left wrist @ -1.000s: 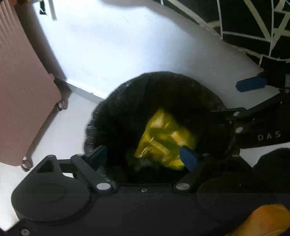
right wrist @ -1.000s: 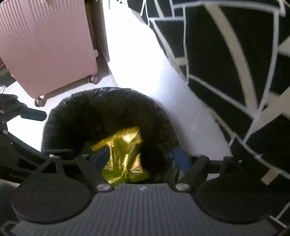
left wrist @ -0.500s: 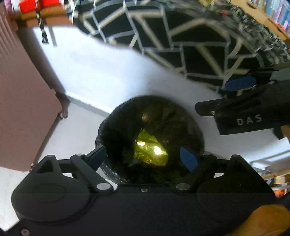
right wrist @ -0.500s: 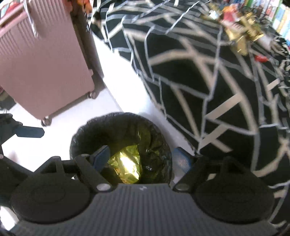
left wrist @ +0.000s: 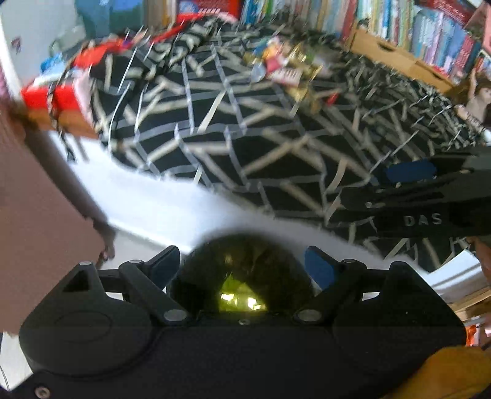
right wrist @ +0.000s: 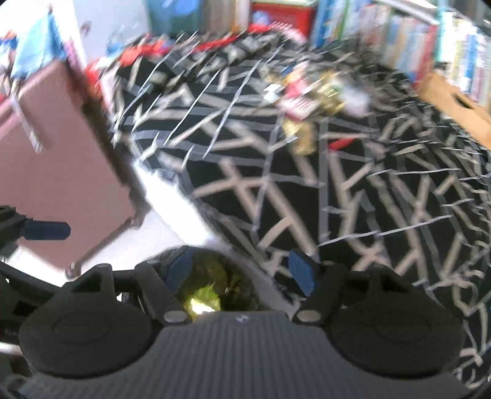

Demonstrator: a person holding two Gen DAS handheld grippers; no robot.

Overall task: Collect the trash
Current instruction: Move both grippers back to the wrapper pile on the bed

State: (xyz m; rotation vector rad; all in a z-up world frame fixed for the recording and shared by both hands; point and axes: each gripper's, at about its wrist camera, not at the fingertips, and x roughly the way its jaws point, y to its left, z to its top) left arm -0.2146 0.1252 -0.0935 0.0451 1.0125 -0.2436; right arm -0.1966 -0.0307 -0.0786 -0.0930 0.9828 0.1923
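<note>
A bin with a black liner (left wrist: 245, 251) sits on the floor directly under both grippers, with a crumpled yellow foil wrapper (left wrist: 242, 299) inside it. My left gripper (left wrist: 242, 264) hangs high above the bin, open and empty. My right gripper (right wrist: 242, 267) is also above the bin (right wrist: 236, 276) and the wrapper (right wrist: 204, 302); its jaws are closing with nothing between them. More trash (left wrist: 285, 64), mostly colourful wrappers, lies in a pile (right wrist: 310, 98) far back on the bed. Both views are motion-blurred.
A black bed cover with pale lines (left wrist: 245, 147) fills the middle of both views. A pink suitcase (right wrist: 55, 190) stands on the left by a strip of white floor (left wrist: 159, 199). A bookshelf (left wrist: 399, 27) and a cardboard box (right wrist: 454, 101) are behind the bed.
Both grippers have risen well away from the bin, which now looks small at the bottom edge. The bed top, trash pile and bookshelf have come into view. The right jaws stand slightly narrower.
</note>
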